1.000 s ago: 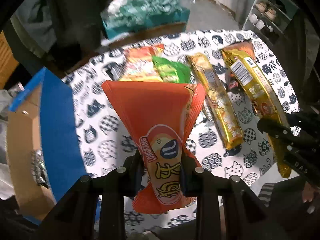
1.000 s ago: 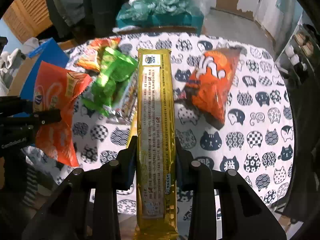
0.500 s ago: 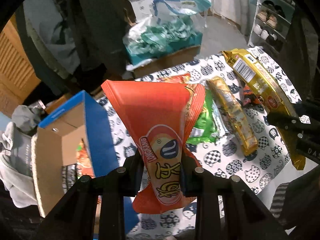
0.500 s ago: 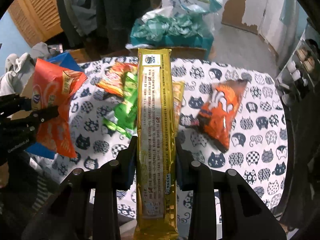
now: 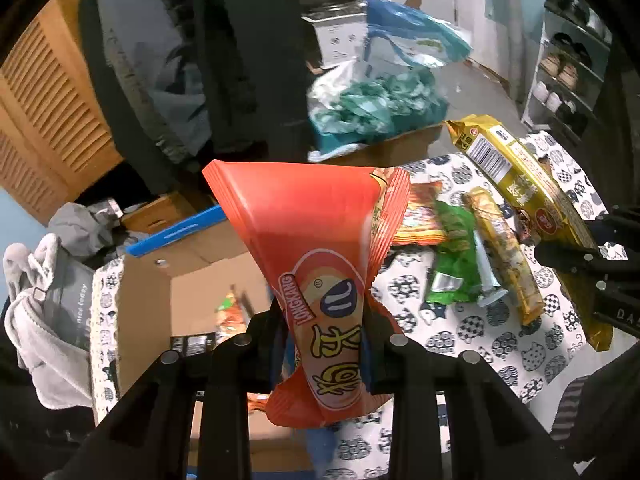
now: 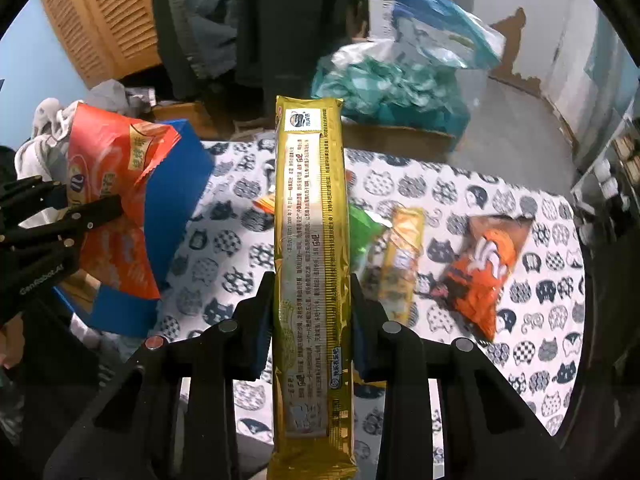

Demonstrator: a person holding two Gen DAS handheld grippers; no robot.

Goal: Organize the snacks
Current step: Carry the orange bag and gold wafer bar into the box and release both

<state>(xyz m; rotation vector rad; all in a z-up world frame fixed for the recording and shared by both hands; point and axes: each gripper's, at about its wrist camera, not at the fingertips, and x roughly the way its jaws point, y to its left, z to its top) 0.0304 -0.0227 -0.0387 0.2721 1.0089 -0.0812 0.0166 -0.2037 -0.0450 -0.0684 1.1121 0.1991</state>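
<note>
My left gripper (image 5: 326, 320) is shut on a red-orange snack bag (image 5: 316, 240), held in the air above an open cardboard box (image 5: 152, 304) with blue outer sides. The bag (image 6: 116, 184) and the left gripper (image 6: 96, 208) also show at the left of the right wrist view. A long gold biscuit pack (image 6: 312, 240) stands upright in my right gripper (image 6: 312, 312), which is shut on it over the cat-print table (image 6: 460, 192). The same gold pack (image 5: 516, 184) reaches in from the right of the left wrist view.
On the table lie a green packet (image 5: 456, 248), a slim gold bar (image 5: 500, 256), an orange-red packet (image 5: 420, 216) and an orange chip bag (image 6: 488, 264). A few snacks (image 5: 232, 312) lie inside the box. Behind the table sits a teal-filled bag (image 6: 392, 84); grey cloth (image 5: 36, 320) hangs left.
Both grippers rose and swung left with their packs. The left one now hangs over the box's open inside, which has come into view. The table snacks slid right in both views.
</note>
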